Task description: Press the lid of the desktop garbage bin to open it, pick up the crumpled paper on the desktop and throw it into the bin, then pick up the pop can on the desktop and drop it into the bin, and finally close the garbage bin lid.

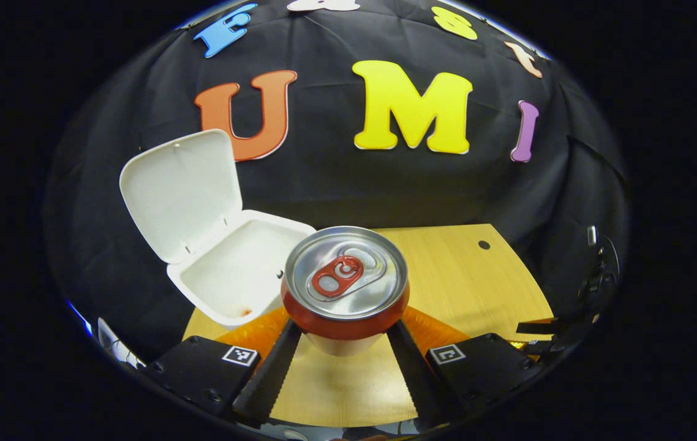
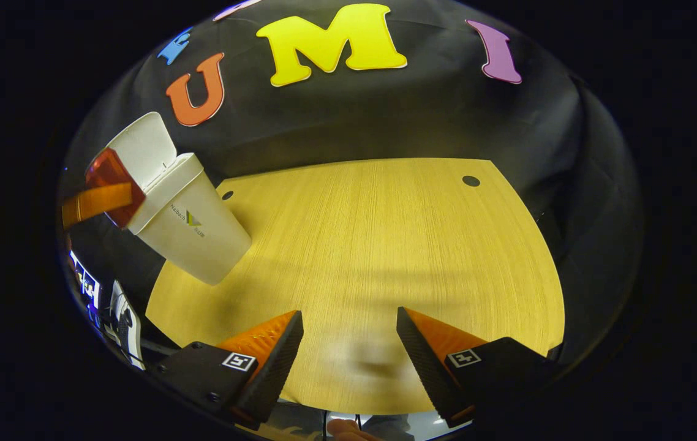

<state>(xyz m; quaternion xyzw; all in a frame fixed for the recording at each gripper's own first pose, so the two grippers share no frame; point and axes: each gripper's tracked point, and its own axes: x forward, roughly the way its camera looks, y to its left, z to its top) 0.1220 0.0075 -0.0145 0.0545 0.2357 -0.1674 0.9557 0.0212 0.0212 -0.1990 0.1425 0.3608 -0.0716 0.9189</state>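
In the left gripper view a red pop can (image 1: 345, 282) with a silver top is held upright, my left gripper (image 1: 345, 327) shut on its sides, lifted above the wooden table (image 1: 471, 282). Just left of and behind the can stands the white garbage bin (image 1: 235, 275), its lid (image 1: 180, 190) swung up and open. In the right gripper view the same bin (image 2: 186, 226) sits at the table's left, with the can (image 2: 109, 184) and a finger of the left gripper beside its open rim. My right gripper (image 2: 348, 334) hangs open over bare table (image 2: 385, 245).
The table has a small round hole (image 2: 471, 181) near its far right corner and another (image 2: 226, 195) beside the bin. Black cloth walls close in behind and on both sides. The table's near edge lies just under my right gripper.
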